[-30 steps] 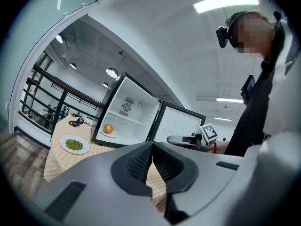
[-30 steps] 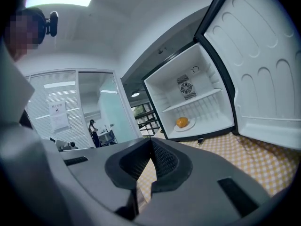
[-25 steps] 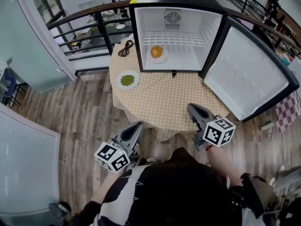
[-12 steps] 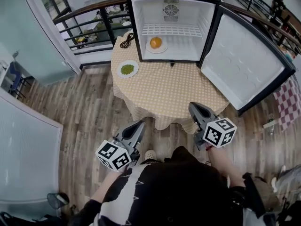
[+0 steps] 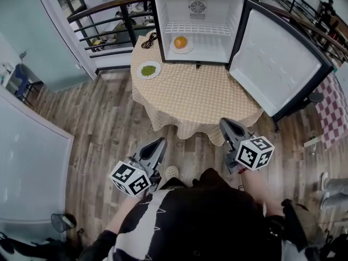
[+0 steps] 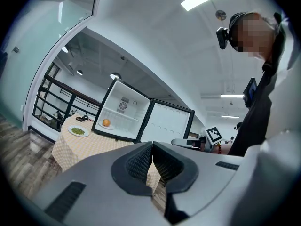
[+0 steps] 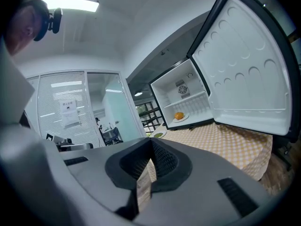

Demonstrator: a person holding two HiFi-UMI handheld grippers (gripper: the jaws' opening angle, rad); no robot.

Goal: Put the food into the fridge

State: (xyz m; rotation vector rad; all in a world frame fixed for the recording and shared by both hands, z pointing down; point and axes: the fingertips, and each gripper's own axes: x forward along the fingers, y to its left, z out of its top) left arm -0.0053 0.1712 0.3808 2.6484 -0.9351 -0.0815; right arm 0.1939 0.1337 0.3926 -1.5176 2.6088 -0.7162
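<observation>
A small fridge [image 5: 198, 10] stands open at the far side of a round table with a tan checked cloth [image 5: 196, 99]. Inside it, an orange [image 5: 180, 42] lies on a white plate [image 5: 187, 49]. A plate of green food [image 5: 148, 70] sits on the table left of the fridge. My left gripper [image 5: 160, 143] and right gripper [image 5: 223, 123] hang over the wood floor, short of the table's near edge, both shut and empty. The left gripper view shows the orange [image 6: 106, 122] and green plate [image 6: 78, 131] far beyond the shut jaws. The right gripper view shows the orange [image 7: 178, 116] far off too.
The fridge door [image 5: 280, 58] swings wide to the right past the table edge. A black cable [image 5: 149, 39] lies beside the fridge. A dark railing [image 5: 106, 23] runs behind the table, a glass wall [image 5: 27, 162] stands at left, and a red checked cloth [image 5: 334, 94] at right.
The table and fridge have drawn farther away and higher in the head view; more floor lies between them and the grippers. Both grippers stay shut and empty.
</observation>
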